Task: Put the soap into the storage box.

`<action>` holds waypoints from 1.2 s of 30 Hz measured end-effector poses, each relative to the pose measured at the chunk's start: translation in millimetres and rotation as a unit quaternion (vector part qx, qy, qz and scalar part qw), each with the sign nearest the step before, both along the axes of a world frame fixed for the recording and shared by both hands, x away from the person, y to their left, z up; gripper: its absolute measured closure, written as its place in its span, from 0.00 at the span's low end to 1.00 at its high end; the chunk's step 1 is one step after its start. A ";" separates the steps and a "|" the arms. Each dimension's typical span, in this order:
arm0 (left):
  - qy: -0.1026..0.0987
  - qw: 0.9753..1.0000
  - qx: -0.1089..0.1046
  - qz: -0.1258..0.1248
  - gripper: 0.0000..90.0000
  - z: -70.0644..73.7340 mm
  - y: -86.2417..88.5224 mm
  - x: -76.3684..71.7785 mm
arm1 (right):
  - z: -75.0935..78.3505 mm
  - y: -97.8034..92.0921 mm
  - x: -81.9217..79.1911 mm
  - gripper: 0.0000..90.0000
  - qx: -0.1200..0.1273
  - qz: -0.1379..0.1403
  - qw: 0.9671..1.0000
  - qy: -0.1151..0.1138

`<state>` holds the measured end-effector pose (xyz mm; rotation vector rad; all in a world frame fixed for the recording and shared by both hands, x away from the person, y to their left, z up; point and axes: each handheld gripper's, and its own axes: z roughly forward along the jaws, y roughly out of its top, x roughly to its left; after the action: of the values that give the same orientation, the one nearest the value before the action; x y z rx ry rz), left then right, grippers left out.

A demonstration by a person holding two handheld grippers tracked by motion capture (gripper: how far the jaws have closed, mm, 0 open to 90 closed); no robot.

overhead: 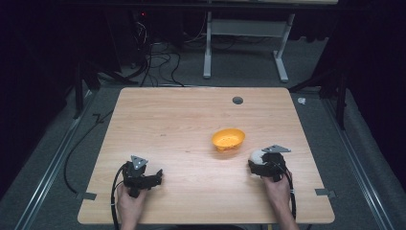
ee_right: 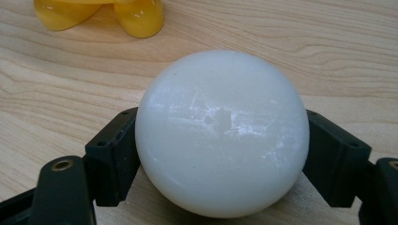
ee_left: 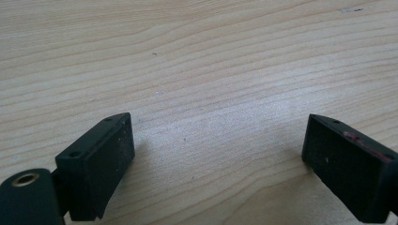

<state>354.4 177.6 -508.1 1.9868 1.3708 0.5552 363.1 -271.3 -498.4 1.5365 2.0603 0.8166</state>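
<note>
Dark floor and black drapes ring a pale wooden surface [overhead: 191, 124] with rounded corners, its grain running in long wavy lines. Beyond its far edge stand the white legs of another table frame [overhead: 244, 45] and a tangle of black cables [overhead: 155, 60] on grey carpet. A small dark round grommet [overhead: 237, 100] sits in the wood near the far edge.

At the near right, the right hand-held gripper [overhead: 266, 164], black with a grey three-cornered plate on top, is clamped on a white ball [ee_right: 221, 133]. In the right gripper view the ball is smooth, slightly translucent and glossy, with faint scuffs across its front; the two blocky black jaws press against its sides. Whether the ball touches the wood cannot be told.

Ahead of that gripper and a little to its left lies a yellow bowl [overhead: 228, 139], shallow, shiny and plastic-looking, resting tilted on stubby rounded feet. It is near the ball but apart from it.

At the near left, the left hand-held gripper [overhead: 142, 176] rests low over the wood, held by a hand [overhead: 129, 203] coming in from the bottom edge. Its jaws stand wide apart with bare wood between them in the left gripper view; their inner pads [ee_left: 105, 166] are matte black and finely textured, and one carries a reddish smear along its top edge.
</note>
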 end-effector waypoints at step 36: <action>0.000 1.000 0.000 0.000 0.11 0.0 0.0 0.0 | 16.3 3.6 -6.2 0.26 0.017 0.013 1.000 -0.021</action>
<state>354.4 177.6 -508.1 1.9863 1.3709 0.5551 357.0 -267.7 -482.1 1.4995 2.0509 0.8906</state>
